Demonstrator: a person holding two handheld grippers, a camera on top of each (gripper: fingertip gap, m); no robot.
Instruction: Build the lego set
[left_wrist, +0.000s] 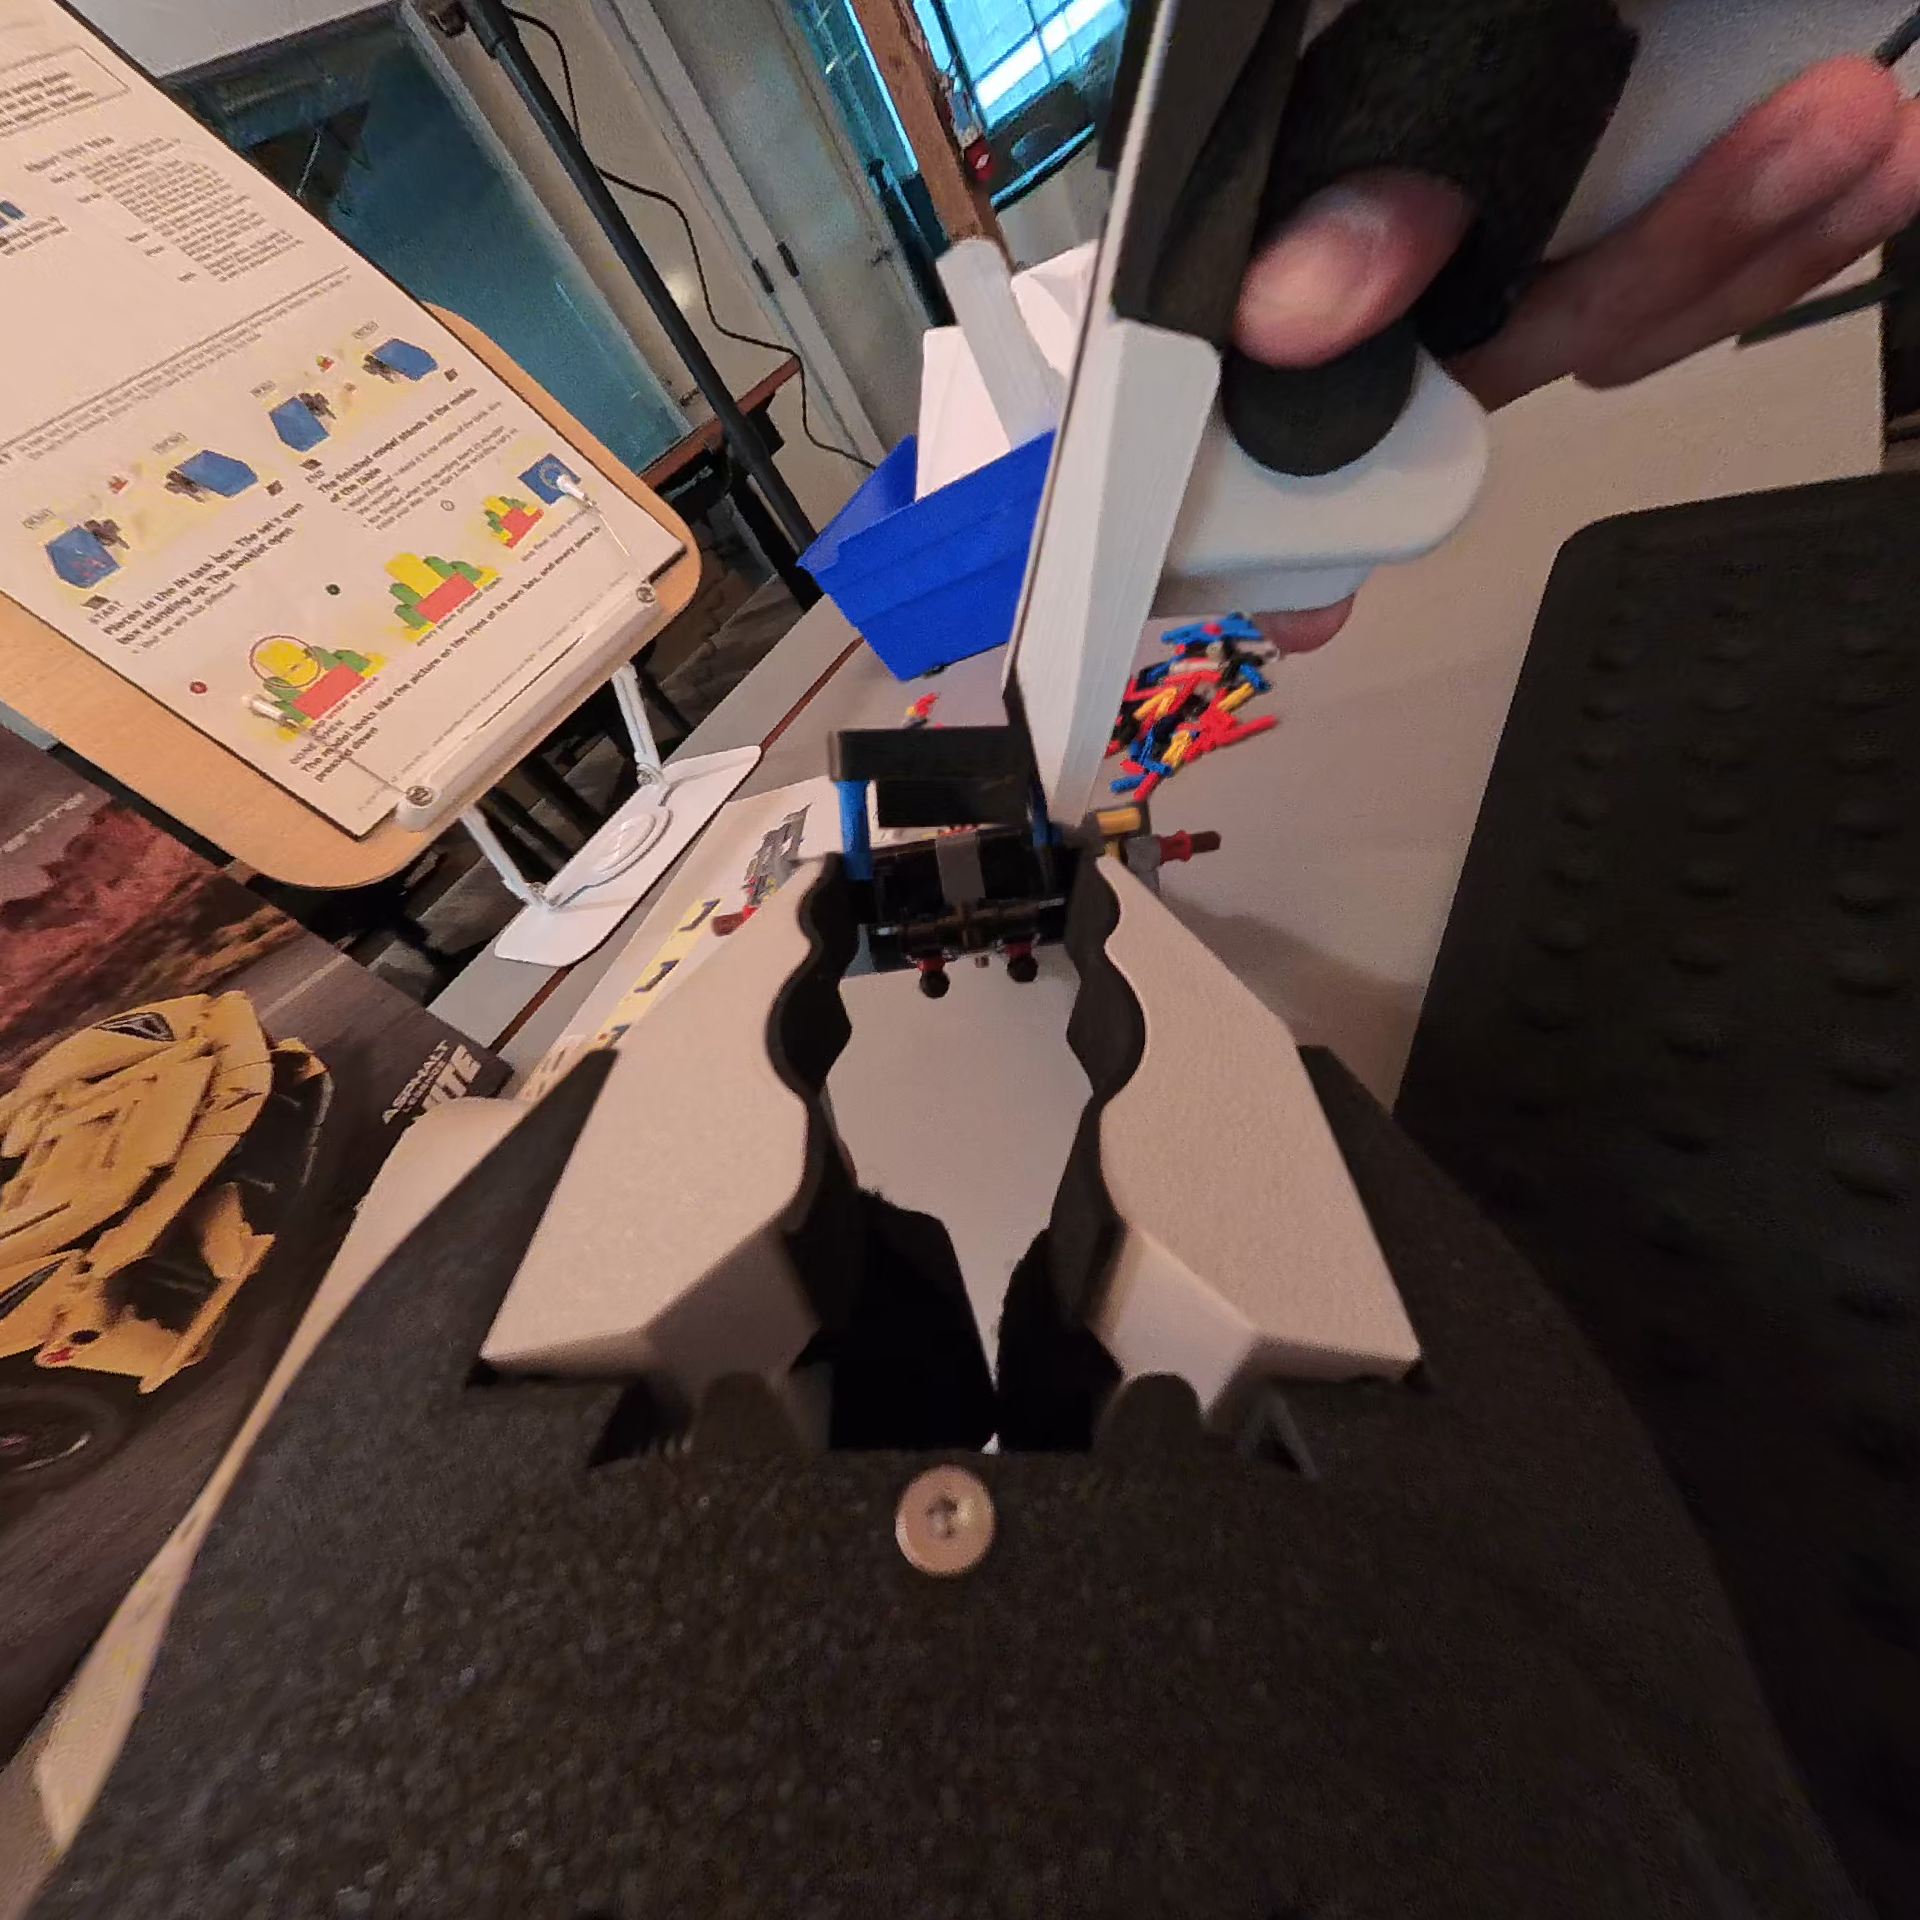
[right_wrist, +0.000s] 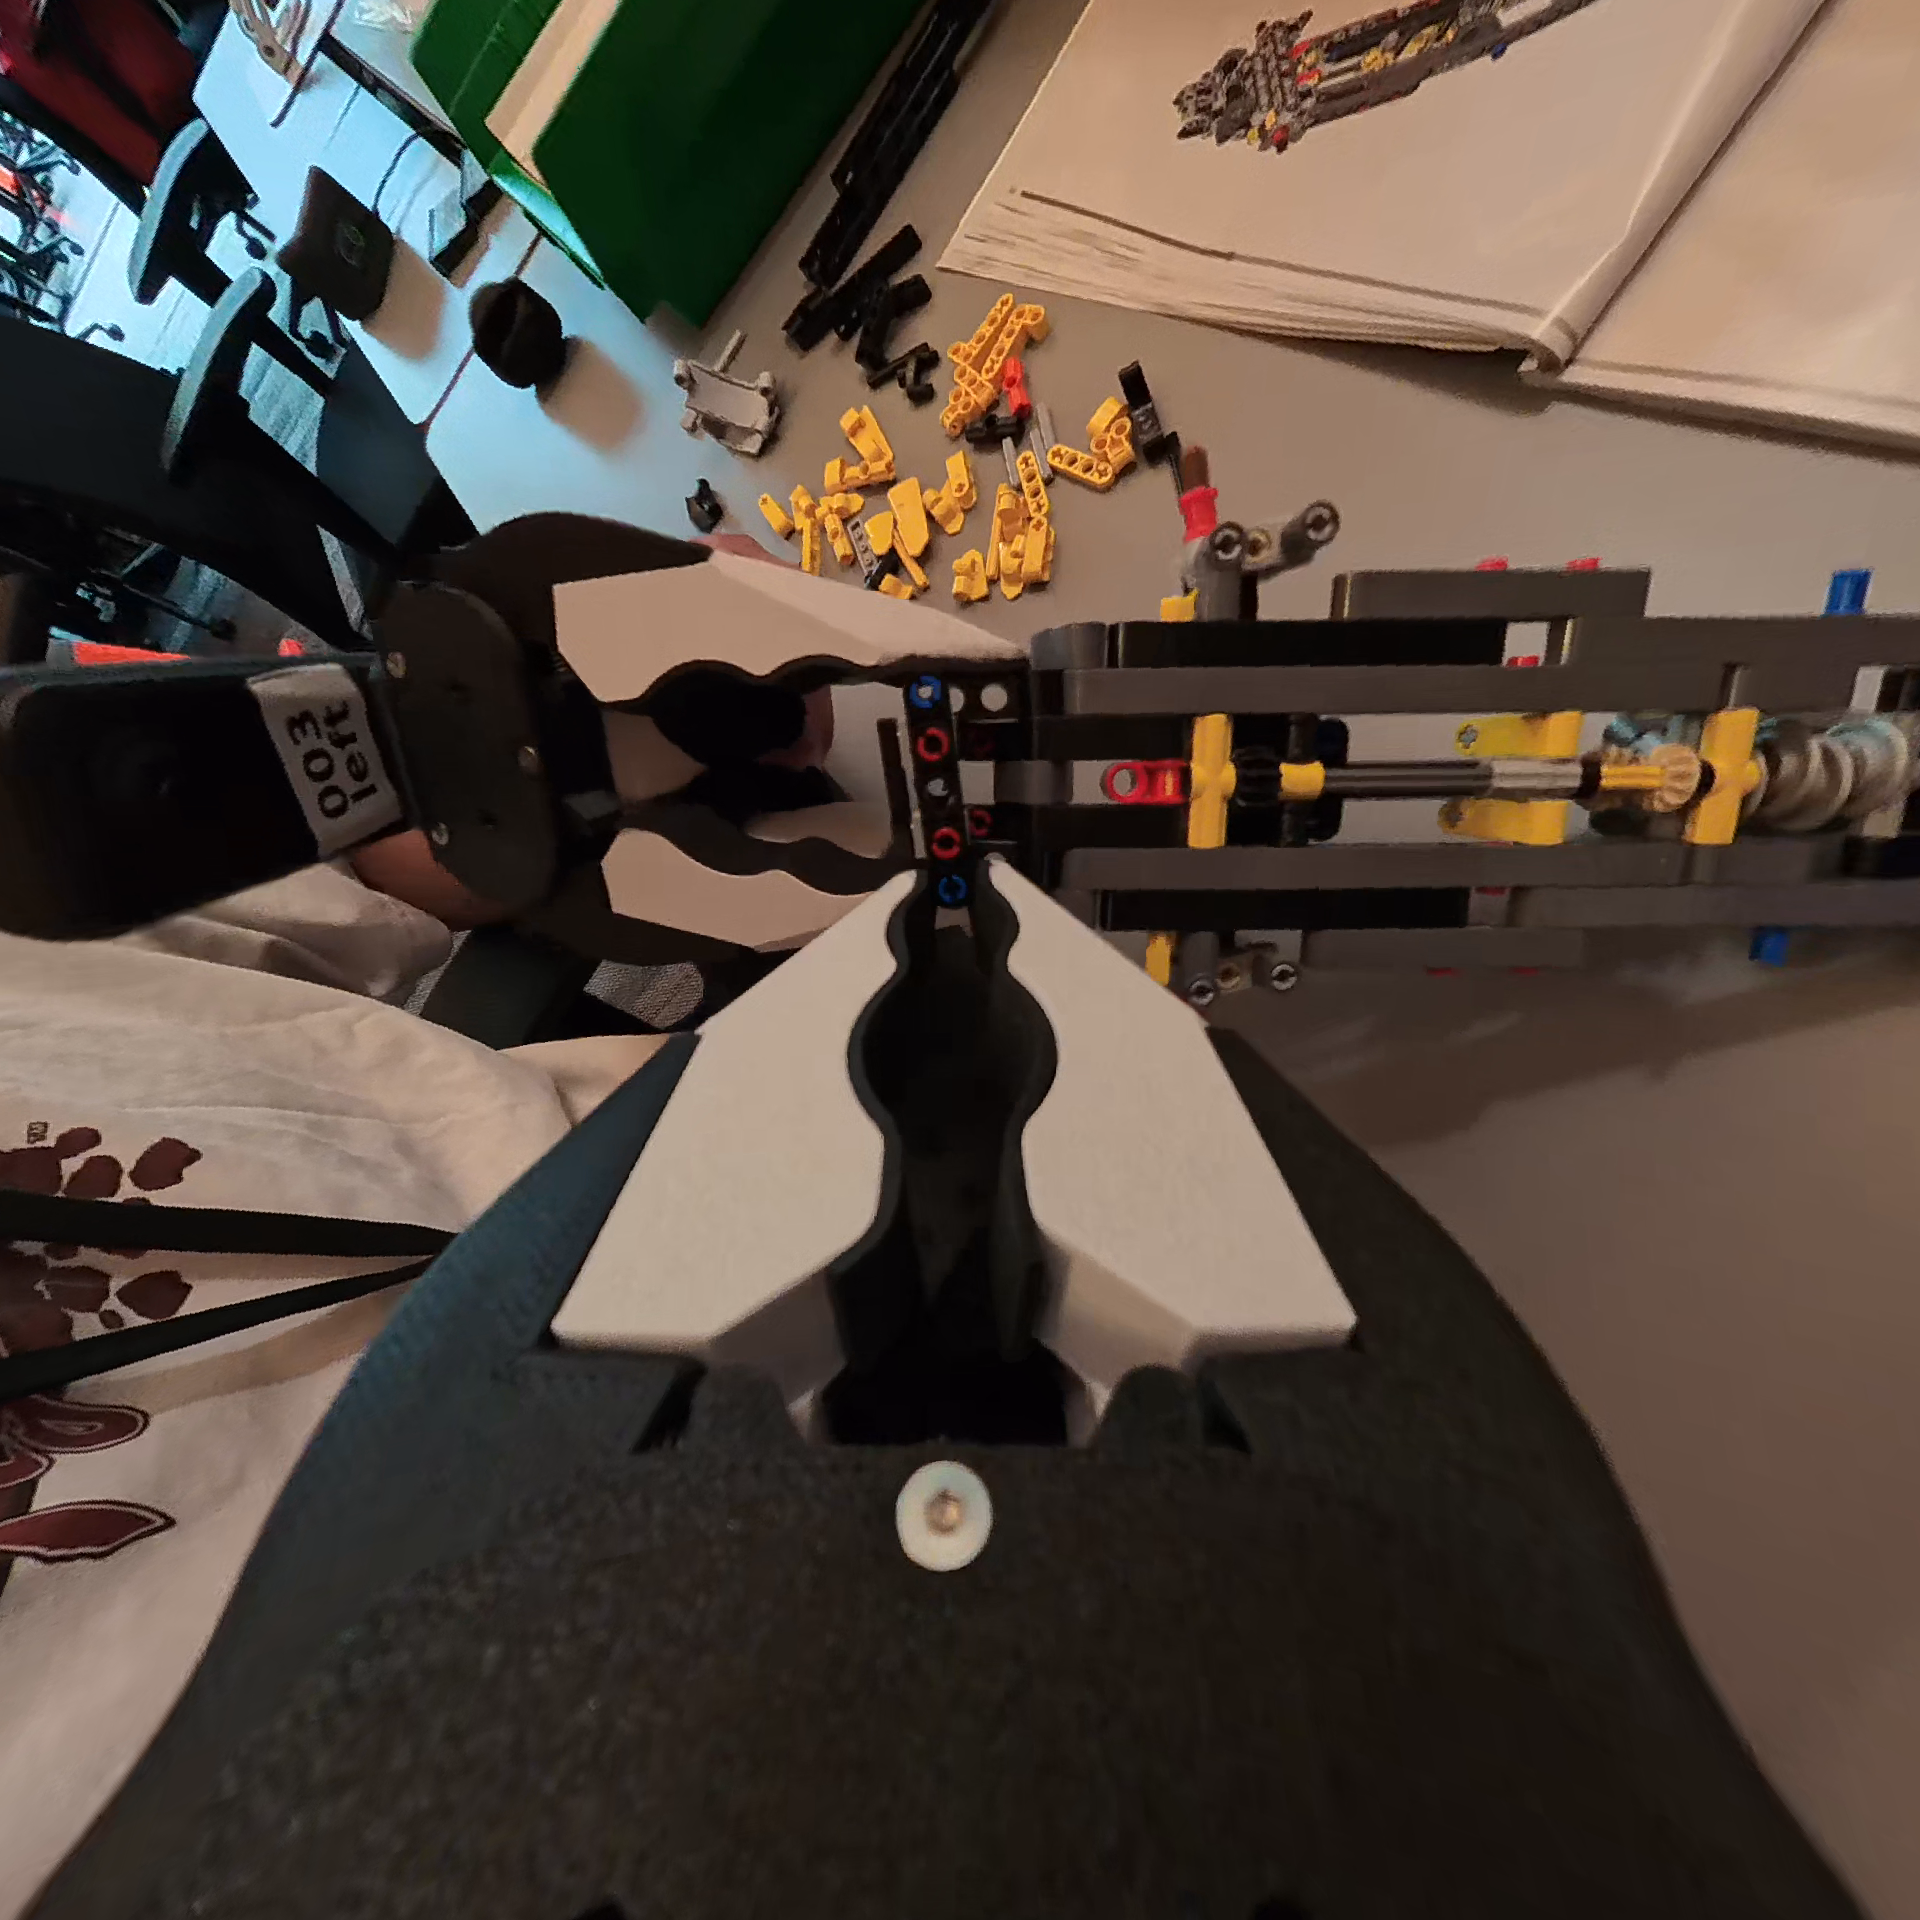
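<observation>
Two grippers meet at one end of the lego chassis (right_wrist: 1455, 790), the landmark for all that follows. Far left of the chassis in the left wrist view: the set's box (left_wrist: 156, 1143) with a yellow car pictured on it; above it an instruction sheet (left_wrist: 270, 447) on a tilted wooden stand; between stand and chassis a blue bin (left_wrist: 925, 561). Left gripper (left_wrist: 956, 935): fingers spread either side of the chassis's near end, black pads at its flanks; whether they press on it I cannot tell; in the right wrist view the same gripper (right_wrist: 935, 769) comes in from the left, its two fingers above and below the end beam. Right gripper (right_wrist: 951, 883): tips nearly together on a thin black pin-holed beam (right_wrist: 940, 790) that stands across the chassis's end; clamped on it. Beyond the chassis: yellow loose pieces (right_wrist: 935, 499) and black beams (right_wrist: 873, 291) on the table (right_wrist: 1558, 1247); a green bin (right_wrist: 675, 135) farther back; an open instruction booklet (right_wrist: 1455, 208) to the right. Right of the chassis in the left wrist view: a pile of red, blue and yellow pins (left_wrist: 1195, 707).
</observation>
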